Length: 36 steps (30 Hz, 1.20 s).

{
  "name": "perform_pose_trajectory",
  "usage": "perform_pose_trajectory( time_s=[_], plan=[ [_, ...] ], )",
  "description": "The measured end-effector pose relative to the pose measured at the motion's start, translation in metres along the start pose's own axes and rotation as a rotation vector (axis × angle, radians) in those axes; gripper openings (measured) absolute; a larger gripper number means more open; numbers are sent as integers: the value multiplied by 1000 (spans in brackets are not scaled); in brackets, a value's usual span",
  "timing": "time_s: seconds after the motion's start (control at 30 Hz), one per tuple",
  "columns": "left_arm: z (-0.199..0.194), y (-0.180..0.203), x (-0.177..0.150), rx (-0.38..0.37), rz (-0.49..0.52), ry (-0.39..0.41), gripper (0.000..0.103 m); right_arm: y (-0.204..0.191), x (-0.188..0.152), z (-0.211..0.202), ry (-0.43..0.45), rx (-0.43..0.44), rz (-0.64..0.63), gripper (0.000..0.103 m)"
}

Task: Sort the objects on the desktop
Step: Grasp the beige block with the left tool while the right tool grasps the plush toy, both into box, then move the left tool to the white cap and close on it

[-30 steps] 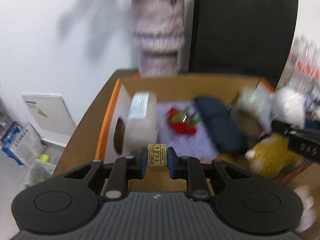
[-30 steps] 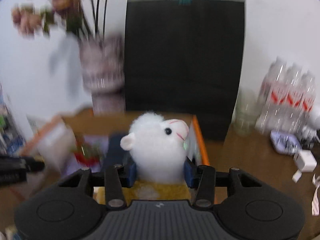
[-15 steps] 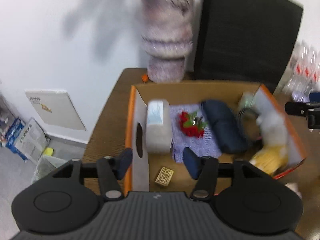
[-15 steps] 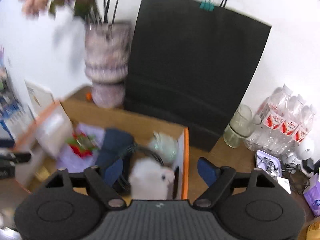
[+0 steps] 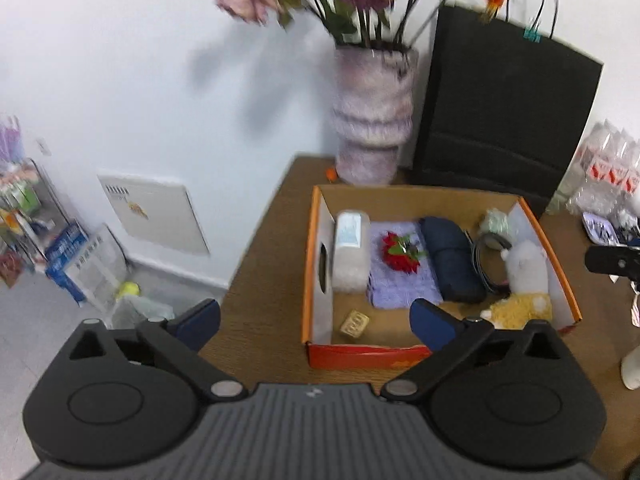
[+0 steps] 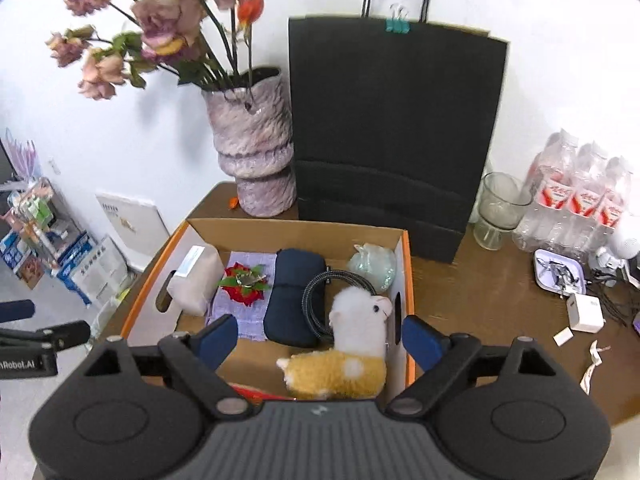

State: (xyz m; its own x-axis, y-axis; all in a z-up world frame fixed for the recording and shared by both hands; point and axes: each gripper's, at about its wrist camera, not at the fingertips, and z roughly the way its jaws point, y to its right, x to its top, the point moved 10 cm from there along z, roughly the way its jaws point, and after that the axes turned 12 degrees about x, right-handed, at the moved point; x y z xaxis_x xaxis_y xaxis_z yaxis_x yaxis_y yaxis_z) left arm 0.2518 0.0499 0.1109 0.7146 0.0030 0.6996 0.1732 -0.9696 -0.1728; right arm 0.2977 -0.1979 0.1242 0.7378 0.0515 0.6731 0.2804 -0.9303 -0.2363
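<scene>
An orange cardboard box sits on the brown table. A small tan block lies loose in its near left corner. A plush alpaca with a white head and yellow body lies in its near right corner. My left gripper hovers above the box's near wall, its jaws opening wide with nothing held. My right gripper hangs open above the plush, not touching it. The box also holds a tissue pack, a red flower on a lilac cloth, a dark blue pouch and a coiled black cable.
Behind the box stand a mottled vase with pink flowers and a black paper bag. To the right are a glass, water bottles, a small tray and a white charger. The table's left edge drops to the floor.
Left gripper let go of the tan block, right gripper let go of the plush. Both opened wide and rose away from the box, so the box looks smaller.
</scene>
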Motion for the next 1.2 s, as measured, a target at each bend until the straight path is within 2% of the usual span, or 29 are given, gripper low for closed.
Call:
perform_pose_trajectory(
  time_s=[0.1,0.2,0.27,0.33,0.43,0.5,0.57,0.7,0.8,0.9,1.13,1.2],
  plan=[
    [-9,-3,-23,2,-15,92,103,-5,-20,-15,104,43,-10,89],
    [-22,-7,-55,48,-38,199,103,-3,-54,-23,197,-6,-33,89],
    [-38,1,-85,1,-13,309,103,-3,-85,-26,249,-34,-55,89],
    [-46,10,-117,-41,18,342,103,-9,-126,-24,261,-5,-88,89],
    [-53,17,-161,-67,-12,316,103,-13,-179,-20,250,21,-80,89],
    [-58,21,-190,-104,-26,288,103,-17,-205,-24,252,-7,-92,89],
    [-62,21,-214,-103,-60,262,103,-20,-225,-30,258,-30,-101,89],
    [-69,24,-251,-86,0,235,103,-25,-264,-44,242,-5,-52,89],
    [-70,15,-262,-51,25,237,103,-30,-290,-54,235,-20,-79,89],
    [-63,6,-261,-37,-5,222,103,-32,-301,-58,221,-30,-86,89],
    [-47,-11,-246,-9,-40,218,103,-33,-298,-54,218,-7,-89,89],
    [-40,-18,-242,7,-50,215,100,-34,-296,-50,213,4,-87,89]
  ],
)
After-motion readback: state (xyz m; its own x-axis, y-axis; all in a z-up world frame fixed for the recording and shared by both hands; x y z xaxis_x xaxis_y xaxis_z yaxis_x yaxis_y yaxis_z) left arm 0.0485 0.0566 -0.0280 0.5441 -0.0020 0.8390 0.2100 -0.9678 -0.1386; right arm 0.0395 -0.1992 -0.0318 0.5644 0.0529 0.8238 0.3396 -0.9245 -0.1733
